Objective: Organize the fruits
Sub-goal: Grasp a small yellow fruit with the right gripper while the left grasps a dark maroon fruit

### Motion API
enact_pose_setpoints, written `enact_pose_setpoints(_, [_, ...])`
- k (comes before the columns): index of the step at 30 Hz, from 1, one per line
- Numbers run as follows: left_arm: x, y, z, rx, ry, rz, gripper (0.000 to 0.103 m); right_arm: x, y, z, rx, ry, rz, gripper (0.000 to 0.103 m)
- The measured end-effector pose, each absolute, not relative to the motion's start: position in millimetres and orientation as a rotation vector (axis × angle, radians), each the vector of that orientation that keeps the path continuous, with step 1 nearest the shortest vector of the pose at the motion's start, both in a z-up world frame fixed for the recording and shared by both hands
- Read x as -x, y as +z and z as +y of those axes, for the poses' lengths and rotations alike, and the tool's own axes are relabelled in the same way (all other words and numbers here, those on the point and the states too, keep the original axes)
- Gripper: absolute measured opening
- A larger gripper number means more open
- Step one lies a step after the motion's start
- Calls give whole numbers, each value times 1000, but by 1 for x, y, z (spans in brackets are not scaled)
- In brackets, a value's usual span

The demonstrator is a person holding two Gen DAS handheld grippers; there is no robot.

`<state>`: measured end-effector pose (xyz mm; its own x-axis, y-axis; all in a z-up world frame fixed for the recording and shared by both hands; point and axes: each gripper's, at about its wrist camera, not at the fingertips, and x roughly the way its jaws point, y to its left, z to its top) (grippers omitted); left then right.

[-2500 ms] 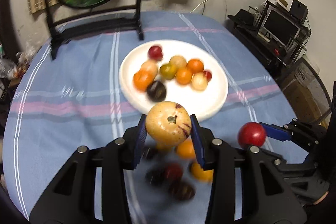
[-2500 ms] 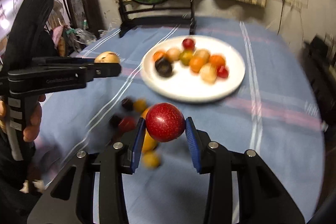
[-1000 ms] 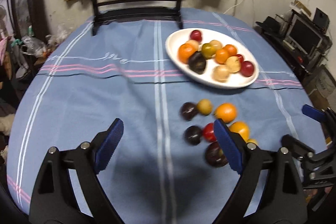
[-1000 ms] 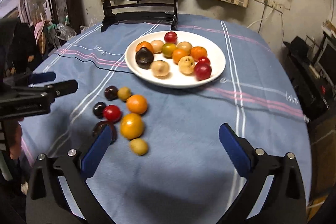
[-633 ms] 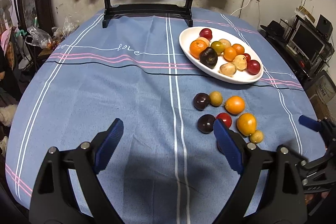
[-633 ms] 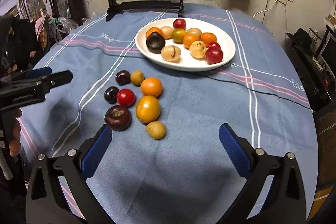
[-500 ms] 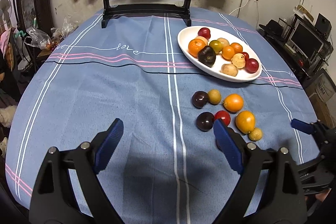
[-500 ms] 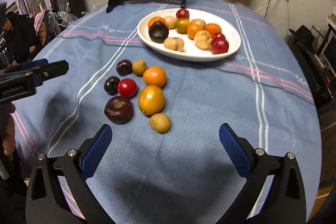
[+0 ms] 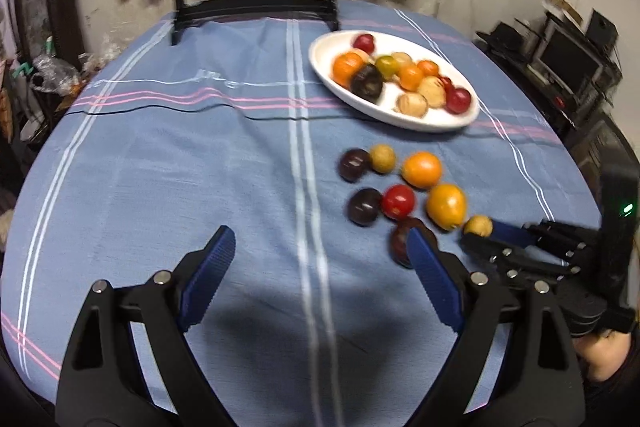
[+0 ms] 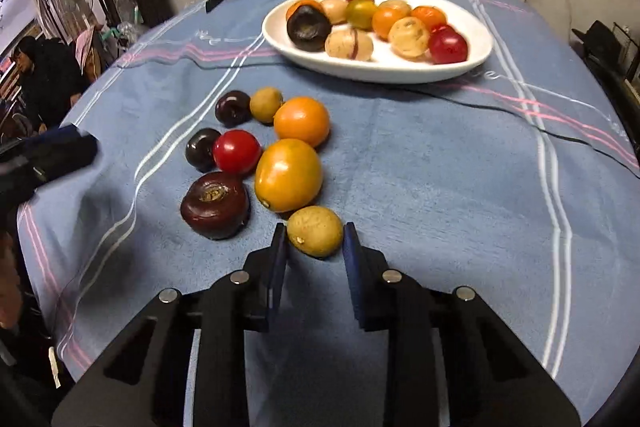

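Note:
My right gripper [image 10: 315,227] is shut on a small tan fruit [image 10: 316,233] that rests on the blue cloth at the near end of a loose cluster. Beside it lie a yellow-orange fruit [image 10: 288,175], a maroon fruit [image 10: 215,205], a red tomato [image 10: 236,151], an orange [image 10: 302,121] and two dark plums [image 10: 232,109]. A white plate [image 10: 400,75] farther back holds several fruits. My left gripper [image 9: 318,233] hovers open over bare cloth left of the cluster; its right finger partly hides the maroon fruit [image 9: 398,241]. The right gripper [image 9: 476,231] shows at the tan fruit [image 9: 478,225].
A black stand [image 9: 256,7] with a round painted panel sits at the table's far edge. A desk with monitors [image 9: 572,63] stands to the right. A person [image 10: 44,75] sits off to the left. The round table's edge curves close on both sides.
My right gripper came down onto the cluster and went from wide open to shut around the small tan fruit. The left gripper drifted slightly and stayed open.

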<state>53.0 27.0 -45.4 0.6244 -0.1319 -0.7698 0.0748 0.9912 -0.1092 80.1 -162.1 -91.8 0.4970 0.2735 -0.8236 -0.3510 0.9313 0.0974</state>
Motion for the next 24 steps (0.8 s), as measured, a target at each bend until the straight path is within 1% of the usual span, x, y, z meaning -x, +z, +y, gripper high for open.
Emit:
enact_pose_setpoints(8, [-65, -75, -24, -9, -189, 960, 89, -58, -74, -206, 6, 345, 940, 29])
enact_pose_setpoints(14, [-74, -89, -40, -52, -168, 977, 88, -53, -69, -223, -50, 362, 917, 29])
enact_pose_setpoints(15, [-76, -92, -40, -53, -162, 983, 87, -53, -68, -225, -56, 364, 914, 29])
enact_pose_setpoints(17, [-80, -100, -40, -57, -158, 1007, 76, -53, -67, -227, -65, 366, 910, 29])
enact_pose_setpoints(20, [-82, -102, -39, -56, -157, 987, 72, -52, -67, -227, -70, 370, 910, 29])
enact_pose_setpoints(21, [-82, -102, -40, -60, -160, 981, 68, -52, -67, -227, -72, 372, 912, 29])
enact_pose_setpoints(22, [-82, -101, -39, -59, -161, 975, 63, -51, -67, -226, -73, 374, 912, 29])
enact_pose_setpoints(23, [-82, -99, -37, -58, -158, 964, 42, -51, -67, -225, -72, 377, 911, 29])
enact_pose_setpoints(24, [-82, -97, -34, -47, -162, 963, 43, -50, -66, -223, -70, 380, 909, 29])
